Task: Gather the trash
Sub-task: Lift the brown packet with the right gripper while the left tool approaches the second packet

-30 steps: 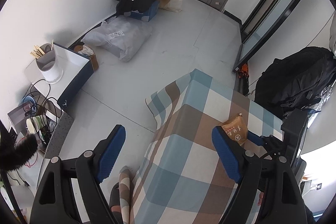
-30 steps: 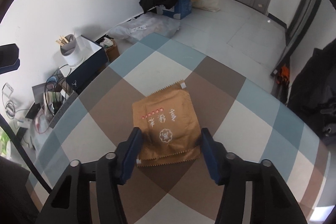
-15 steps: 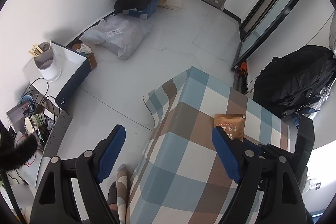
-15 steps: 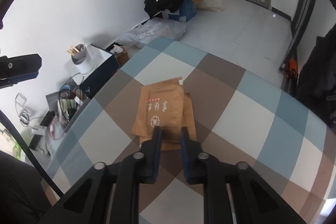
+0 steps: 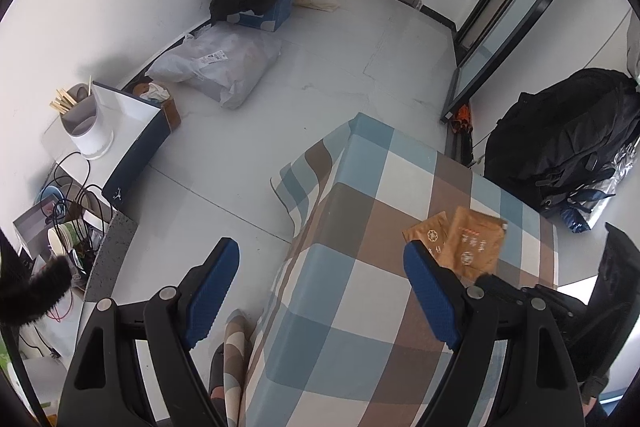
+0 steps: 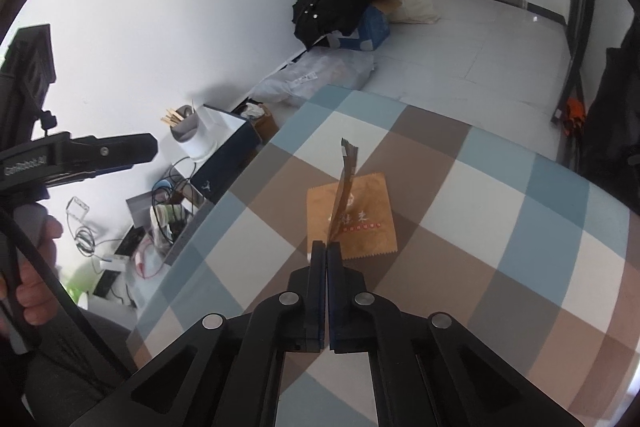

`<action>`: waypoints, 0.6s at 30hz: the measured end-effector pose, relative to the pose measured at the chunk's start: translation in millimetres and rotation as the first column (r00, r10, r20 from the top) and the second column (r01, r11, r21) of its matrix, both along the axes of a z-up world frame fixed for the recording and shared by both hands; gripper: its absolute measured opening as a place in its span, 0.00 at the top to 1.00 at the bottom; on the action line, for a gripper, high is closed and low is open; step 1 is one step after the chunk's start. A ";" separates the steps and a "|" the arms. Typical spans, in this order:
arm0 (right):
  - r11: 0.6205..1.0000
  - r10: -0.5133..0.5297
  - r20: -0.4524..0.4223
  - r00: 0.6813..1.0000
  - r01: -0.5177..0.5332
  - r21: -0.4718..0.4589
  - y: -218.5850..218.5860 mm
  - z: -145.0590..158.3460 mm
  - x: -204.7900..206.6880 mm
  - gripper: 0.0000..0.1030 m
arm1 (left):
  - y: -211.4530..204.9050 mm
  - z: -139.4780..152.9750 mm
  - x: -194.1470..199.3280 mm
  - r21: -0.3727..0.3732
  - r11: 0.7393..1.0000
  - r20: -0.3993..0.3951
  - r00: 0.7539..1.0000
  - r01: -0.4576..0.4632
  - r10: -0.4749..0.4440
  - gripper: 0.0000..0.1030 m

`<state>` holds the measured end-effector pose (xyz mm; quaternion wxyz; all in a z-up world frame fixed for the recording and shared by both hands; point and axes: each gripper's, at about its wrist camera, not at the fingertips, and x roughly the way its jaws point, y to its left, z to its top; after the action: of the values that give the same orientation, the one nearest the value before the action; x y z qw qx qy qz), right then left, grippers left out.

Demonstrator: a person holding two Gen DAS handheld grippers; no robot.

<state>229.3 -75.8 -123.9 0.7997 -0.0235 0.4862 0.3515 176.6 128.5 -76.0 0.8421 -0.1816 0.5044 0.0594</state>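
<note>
the step in hand is the pick-up of the trash. the right hand-held gripper (image 6: pixel 327 251) is clenched on the near edge of one brown paper packet (image 6: pixel 345 187), and this packet stands up on edge, straight ahead of the jaws, off the cloth. a second brown packet (image 6: pixel 356 217) lies flat on the checked tabletop (image 6: pixel 500 227), just beyond the jaw tips & under the lifted one. in the left wrist view both packets show near the right finger of the left hand-held gripper (image 5: pixel 320 291), which is released wide w/ nothing between its jaws; it hangs over the tabletop's edge and the floor (image 5: pixel 320 75).

next move, i judge: lift the held packet clear w/o dragging the flat one, then carry it to a bin. no trash bin is clearly visible to me in these views, so the place to drop it i cannot tell. the grip is only on a thin edge, so the packet may slip or flap; keep the jaws tight. the flat packet is left for after.
</note>
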 end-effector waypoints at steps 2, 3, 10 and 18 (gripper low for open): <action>1.000 -0.019 -0.005 1.000 0.019 0.019 -10.6 4.9 -2.7 1.00 | -3.9 -1.6 1.7 -0.012 1.000 0.001 1.000 0.029 -0.029 0.20; 0.999 -0.027 -0.005 1.000 0.027 0.023 -14.8 6.9 -4.3 1.00 | -6.4 -2.8 2.3 -0.015 0.999 0.001 0.999 0.044 -0.044 0.20; 0.997 -0.069 0.005 0.998 0.068 0.035 -55.6 23.0 -25.3 1.00 | -48.4 -17.7 16.7 0.039 0.968 -0.045 0.968 0.249 -0.248 0.20; 0.984 -0.149 -0.029 0.988 0.151 0.097 -112.5 27.8 -62.2 1.00 | -98.1 -38.8 55.6 0.049 0.876 -0.108 0.875 0.479 -0.472 0.20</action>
<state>167.1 -188.3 -96.0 0.8187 0.0565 0.4773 0.3141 232.2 30.5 -114.8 0.8127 -0.0179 0.5694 -0.1226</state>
